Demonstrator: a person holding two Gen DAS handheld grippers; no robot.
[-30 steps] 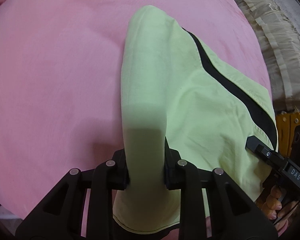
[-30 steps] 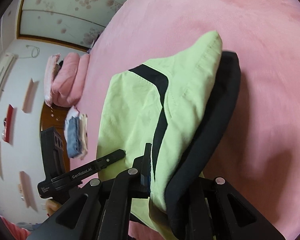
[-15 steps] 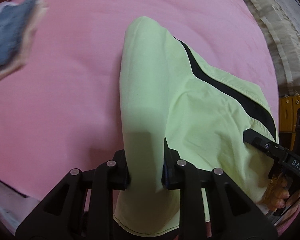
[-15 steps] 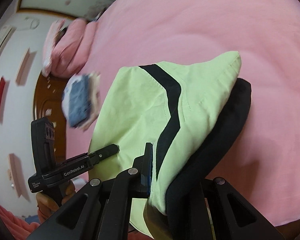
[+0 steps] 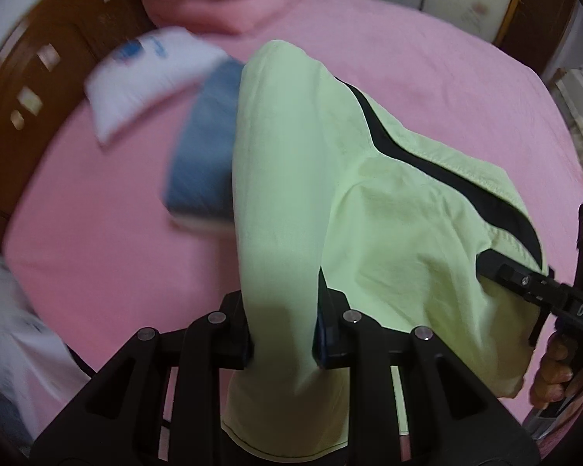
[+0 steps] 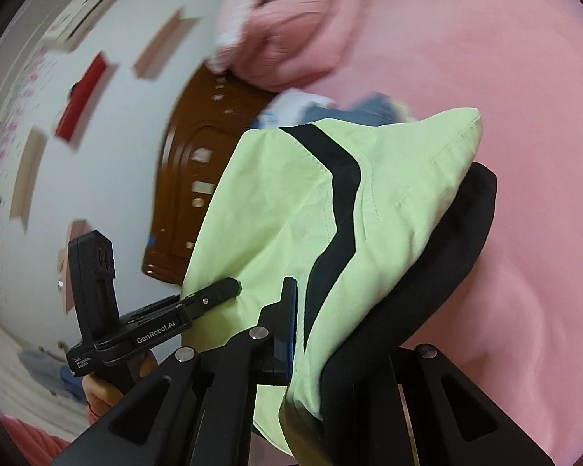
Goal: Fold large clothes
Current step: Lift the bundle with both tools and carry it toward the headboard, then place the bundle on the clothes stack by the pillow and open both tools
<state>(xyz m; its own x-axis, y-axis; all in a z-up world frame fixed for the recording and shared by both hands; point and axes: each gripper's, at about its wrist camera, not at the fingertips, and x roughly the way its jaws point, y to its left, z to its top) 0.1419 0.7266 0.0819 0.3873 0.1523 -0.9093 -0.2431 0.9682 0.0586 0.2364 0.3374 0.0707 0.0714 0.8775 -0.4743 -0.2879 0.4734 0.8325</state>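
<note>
Both grippers, left (image 5: 281,330) and right (image 6: 311,334), clamp the folded garment (image 5: 330,202) at opposite ends, apparently to carry it level above the bed (image 5: 427,70).

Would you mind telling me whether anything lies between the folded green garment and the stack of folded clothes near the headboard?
Nothing visible does. The green garment, clamped by the left gripper and right gripper, hangs over bare pink bedspread beside the folded stack.

The folded lime garment (image 5: 291,194), carried over the pink bed (image 5: 427,89), now hangs above the blue folded stack (image 5: 202,155) near the headboard edge. The white pillow (image 5: 144,77) and wooden headboard (image 5: 39,77) come into view
</note>
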